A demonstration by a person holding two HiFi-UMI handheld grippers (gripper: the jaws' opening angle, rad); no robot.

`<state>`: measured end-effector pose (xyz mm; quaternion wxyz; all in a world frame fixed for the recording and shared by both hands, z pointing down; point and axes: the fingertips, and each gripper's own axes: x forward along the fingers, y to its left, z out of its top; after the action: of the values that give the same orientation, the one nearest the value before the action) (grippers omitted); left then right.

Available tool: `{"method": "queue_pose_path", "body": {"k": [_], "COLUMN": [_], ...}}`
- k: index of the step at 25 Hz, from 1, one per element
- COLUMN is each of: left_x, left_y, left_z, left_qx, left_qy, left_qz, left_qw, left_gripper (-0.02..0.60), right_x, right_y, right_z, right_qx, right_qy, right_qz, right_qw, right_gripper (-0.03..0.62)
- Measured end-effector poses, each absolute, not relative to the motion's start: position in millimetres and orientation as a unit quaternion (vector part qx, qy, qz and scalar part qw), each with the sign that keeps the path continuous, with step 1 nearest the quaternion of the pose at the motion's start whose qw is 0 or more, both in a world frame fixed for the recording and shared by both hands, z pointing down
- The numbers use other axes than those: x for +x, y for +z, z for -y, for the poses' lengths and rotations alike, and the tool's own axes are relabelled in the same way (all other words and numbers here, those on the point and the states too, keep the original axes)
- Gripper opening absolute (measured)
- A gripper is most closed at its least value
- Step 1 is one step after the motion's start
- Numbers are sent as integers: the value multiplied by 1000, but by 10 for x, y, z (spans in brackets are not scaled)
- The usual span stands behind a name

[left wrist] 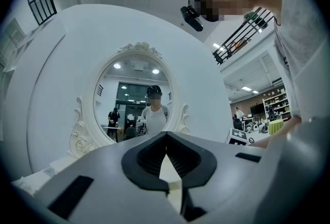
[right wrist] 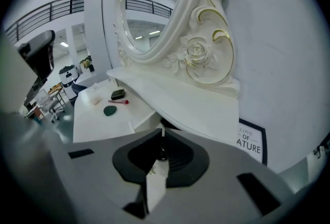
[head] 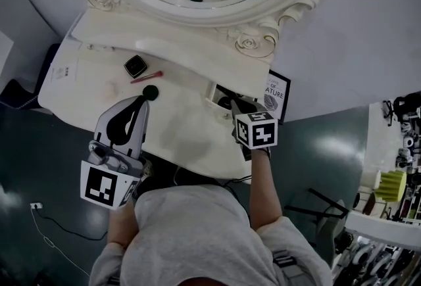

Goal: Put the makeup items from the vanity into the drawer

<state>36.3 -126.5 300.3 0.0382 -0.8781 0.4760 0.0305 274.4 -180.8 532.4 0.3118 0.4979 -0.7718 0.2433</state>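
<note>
White vanity top [head: 184,127] runs below an oval mirror [head: 223,15], and three makeup items lie together on its left half: a black compact [head: 135,66] farthest back, a red stick [head: 146,77] in the middle and a dark round pad [head: 151,91] nearest us.

Our left gripper [head: 141,100] points straight at them. Its tips are just beside the pad, and the stick and compact lie beyond it on much the same line. Its own view shows the jaws brought together with only pale tabletop in the gap, so it carries nothing. The stick's long axis runs roughly left to right, crosswise to that gripper's reach.

Over to the right the drawer [head: 214,102] stands open at the vanity's front. Our right gripper [head: 233,104] is at its front edge. In its own view the jaws are closed, with a white edge and a small dark knob between them, so we judge it has hold of the drawer.

All three items are well apart from the drawer, so the left gripper is far the nearer to them. We judge the pad is the natural first pick. From there the carry goes rightward across the top to the drawer.
</note>
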Motion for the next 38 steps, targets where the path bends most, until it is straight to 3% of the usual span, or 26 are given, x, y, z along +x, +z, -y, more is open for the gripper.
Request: {"method": "queue_pose_path", "body": {"k": [12,38], "left_x": [218,55], "left_y": [2868,2759], "left_z": [1254,1005], "left_qx": [-900,-938], "left_qy": [36,40], "left_qz": [-431,-339], "left_qw": [47,59], "left_gripper": [14,14], "right_x": [2181,1554], "right_y": [4623,3701], "right_z": [1561,894], "right_qx": [514,564], "right_qy": [194,84], "right_qz": [821,820], "right_qw": [154,49], "right_gripper": [26,26]}}
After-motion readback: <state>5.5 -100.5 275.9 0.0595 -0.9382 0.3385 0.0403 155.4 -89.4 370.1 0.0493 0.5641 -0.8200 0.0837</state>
